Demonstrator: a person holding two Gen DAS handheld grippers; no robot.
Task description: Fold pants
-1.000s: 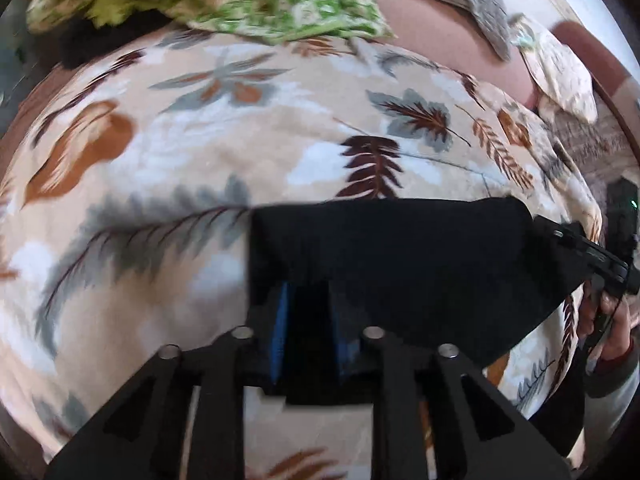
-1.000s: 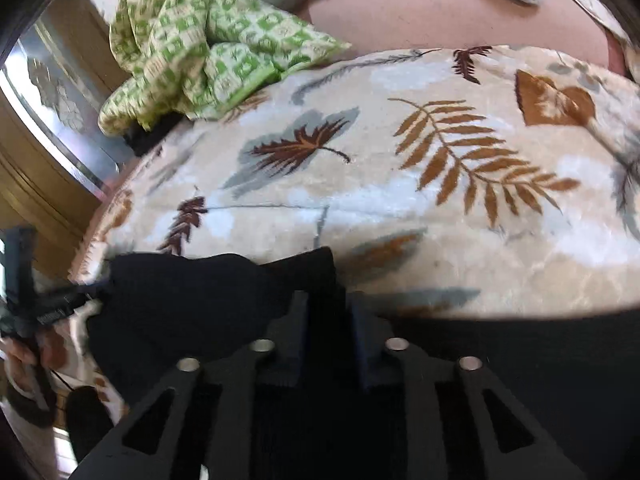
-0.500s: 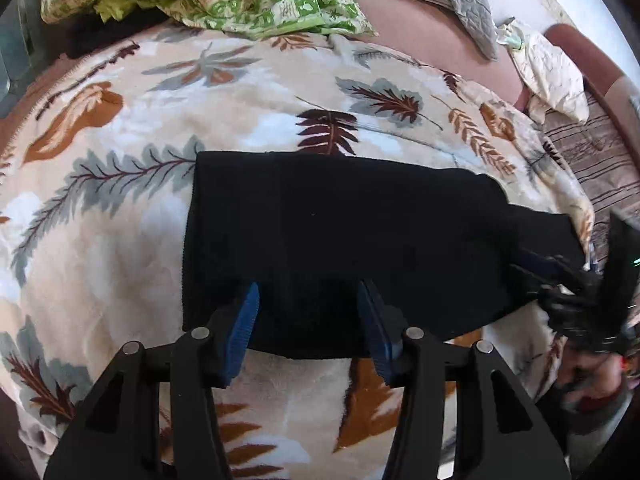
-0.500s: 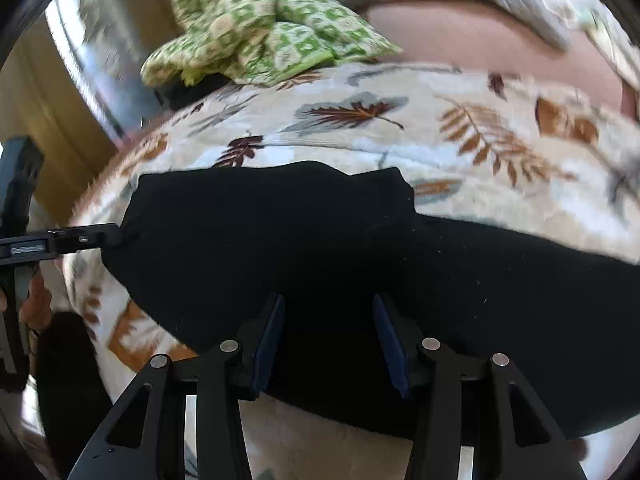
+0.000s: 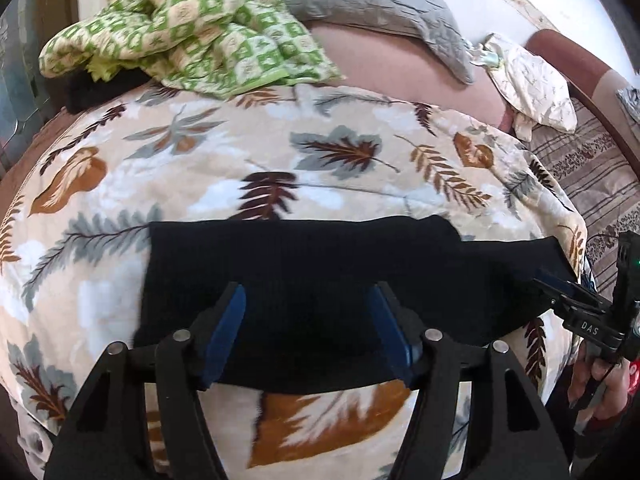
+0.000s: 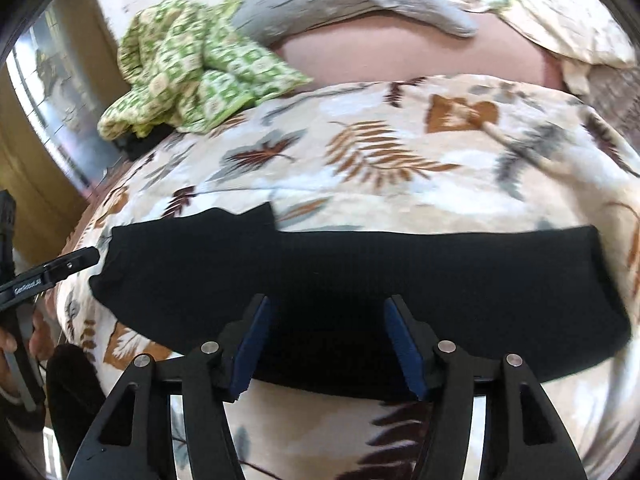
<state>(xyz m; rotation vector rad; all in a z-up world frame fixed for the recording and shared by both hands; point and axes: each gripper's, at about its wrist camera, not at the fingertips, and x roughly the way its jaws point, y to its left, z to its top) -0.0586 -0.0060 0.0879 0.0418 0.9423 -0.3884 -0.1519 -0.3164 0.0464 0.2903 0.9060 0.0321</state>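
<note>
The black pants (image 5: 320,272) lie folded in a long flat band across the leaf-patterned blanket (image 5: 240,160), also seen in the right wrist view as pants (image 6: 360,276). My left gripper (image 5: 306,300) hangs above the band's near edge, its jaws opening, blue pads apart and nothing pressed between them. My right gripper (image 6: 328,312) hovers above the same near edge further right, jaws also opening, with only the cloth below. Each gripper appears at the edge of the other's view: the right gripper (image 5: 560,284), the left gripper (image 6: 80,258).
A green checked blanket (image 5: 180,28) is bunched at the far left of the bed, beside a grey pillow (image 5: 368,4). A cream pillow (image 5: 532,84) and a striped cover (image 5: 592,176) lie at the right. A person's hand (image 5: 596,376) holds the right gripper.
Both grippers went from shut on the black cloth to open, letting it go. Both pulled back toward the near edge, and the pants now lie flat as a long band.
</note>
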